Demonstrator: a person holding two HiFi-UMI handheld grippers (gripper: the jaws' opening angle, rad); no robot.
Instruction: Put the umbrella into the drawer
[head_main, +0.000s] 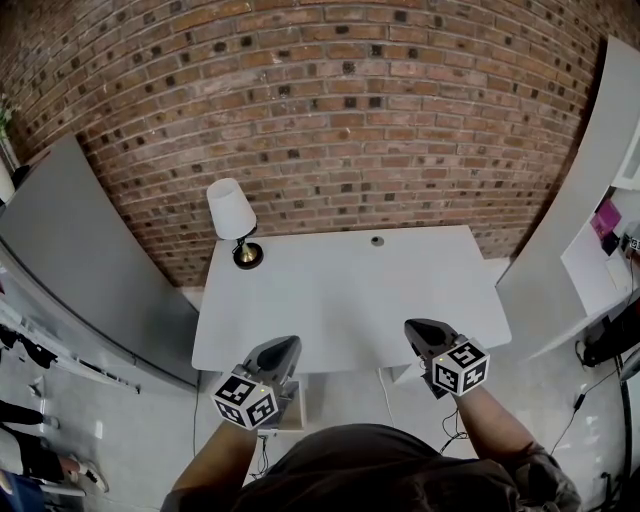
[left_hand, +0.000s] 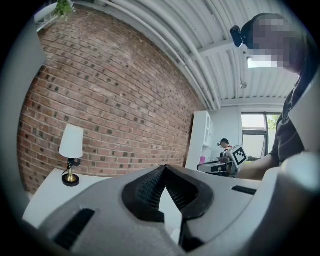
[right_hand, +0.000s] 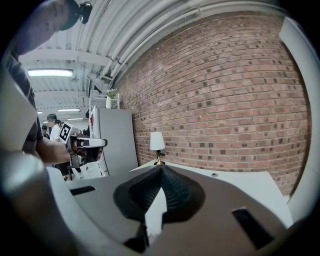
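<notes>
Two grey hand-held two-jaw grippers, side by side and well apart, each carrying a cube with black-and-white square markers (head_main: 245, 400) at its rear.

Item 1: left gripper (left_hand: 164, 169). Jaws together, ribbed black pads meeting at the tips, nothing between them. It is held roughly level, with its tip over the near edge of the desk.

Item 2: right gripper (right_hand: 161, 168). Jaws likewise closed tip to tip and empty. It points slightly downward, with its tip also over the near edge.

Item 3: white rectangular desk (head_main: 350, 290). It lies directly beneath and ahead of both grippers.

Item 4: small round grey grommet (head_main: 377, 241). It is set in the desk top ahead of the right gripper, near the far edge.

Item 5: table lamp with a white conical shade and round brass base (head_main: 232, 215). It stands upright ahead and to the left of the left gripper, on the desk's far left corner.

Item 6: red-brick wall (head_main: 300, 100). It runs beyond the desk, facing both grippers.

Item 7: tall grey panel (head_main: 80, 250). It stands left of the left gripper, beside the desk.

Item 8: white shelf unit (head_main: 600, 250). It stands right of the right gripper.

Item 9: umbrella and drawer. No view shows where either one is.
</notes>
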